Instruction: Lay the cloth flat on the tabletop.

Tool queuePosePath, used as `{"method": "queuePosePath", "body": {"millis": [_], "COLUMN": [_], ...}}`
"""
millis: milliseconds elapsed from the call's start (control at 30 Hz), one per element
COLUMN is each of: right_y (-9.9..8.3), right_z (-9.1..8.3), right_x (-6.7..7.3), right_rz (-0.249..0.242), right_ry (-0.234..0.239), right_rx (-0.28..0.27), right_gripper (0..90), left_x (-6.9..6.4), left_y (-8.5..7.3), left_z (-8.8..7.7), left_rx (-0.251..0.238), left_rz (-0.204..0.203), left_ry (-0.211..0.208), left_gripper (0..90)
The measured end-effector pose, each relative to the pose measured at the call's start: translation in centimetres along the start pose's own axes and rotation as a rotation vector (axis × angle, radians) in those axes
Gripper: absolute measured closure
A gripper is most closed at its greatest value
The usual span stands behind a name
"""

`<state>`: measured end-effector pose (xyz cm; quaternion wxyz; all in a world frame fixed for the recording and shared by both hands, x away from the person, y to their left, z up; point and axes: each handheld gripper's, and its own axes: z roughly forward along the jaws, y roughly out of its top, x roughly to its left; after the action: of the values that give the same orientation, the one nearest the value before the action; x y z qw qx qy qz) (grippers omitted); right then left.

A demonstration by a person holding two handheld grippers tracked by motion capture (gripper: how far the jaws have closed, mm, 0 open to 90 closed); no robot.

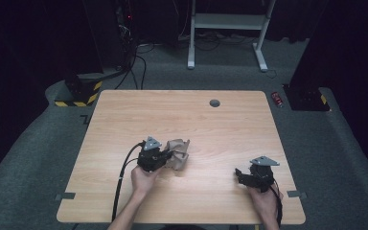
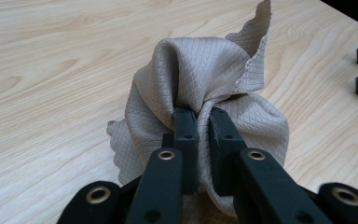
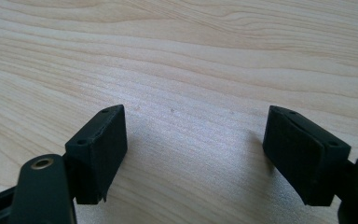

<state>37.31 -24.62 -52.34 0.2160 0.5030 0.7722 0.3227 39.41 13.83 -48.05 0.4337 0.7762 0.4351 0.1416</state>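
Since the left gripper [image 2: 199, 114] has its jaws nearly closed on a bunched fold of the beige cloth [image 2: 200, 70], the fabric stands up in a puffy mound just ahead of the jaws, w/ one scalloped corner poking up beyond and to the right of them. Pinching a gathered fold rather than a flat edge prob. means the cloth is being picked up or dragged, not spread out; that's a guess from the grip. Lower part of the cloth seems to rest on the desk [image 2: 51, 70], though I can't tell whether any of it is lifted clear.

In the high view the left gripper [image 1: 168, 154] and cloth [image 1: 179, 153] sit close together on the near half of the desk [image 1: 124, 110], the person's left hand [image 1: 143, 179] behind the gripper.

Right gripper [image 3: 193, 135] has its jaws spread wide, nothing between them, just bare wood below. In the high view the right gripper [image 1: 239, 173] sits well apart from the cloth, off to the cloth's right, near the desk's right edge, so little margin on its outer side.

Room to move: plenty ahead of both grippers, far half of the desk is bare except a small round grommet [image 1: 214, 103]. Gap between the two grippers is also free, so the right one could close in on the cloth unobstructed.
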Motion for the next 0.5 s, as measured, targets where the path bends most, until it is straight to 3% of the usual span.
{"method": "queuePosePath", "body": {"millis": [367,500], "right_y": [0.0,0.0], "right_z": [0.0,0.0], "right_x": [0.0,0.0], "right_rz": [0.0,0.0], "right_ry": [0.0,0.0], "right_rx": [0.0,0.0], "right_gripper": [21.3,21.3], "left_x": [-2.1,-2.6], "left_y": [1.8,2.3], "left_z": [1.8,2.7], "left_rx": [-0.007,-0.005], "left_rz": [0.032,0.018], "left_ry": [-0.05,-0.074], "left_gripper": [83.2,83.0]}}
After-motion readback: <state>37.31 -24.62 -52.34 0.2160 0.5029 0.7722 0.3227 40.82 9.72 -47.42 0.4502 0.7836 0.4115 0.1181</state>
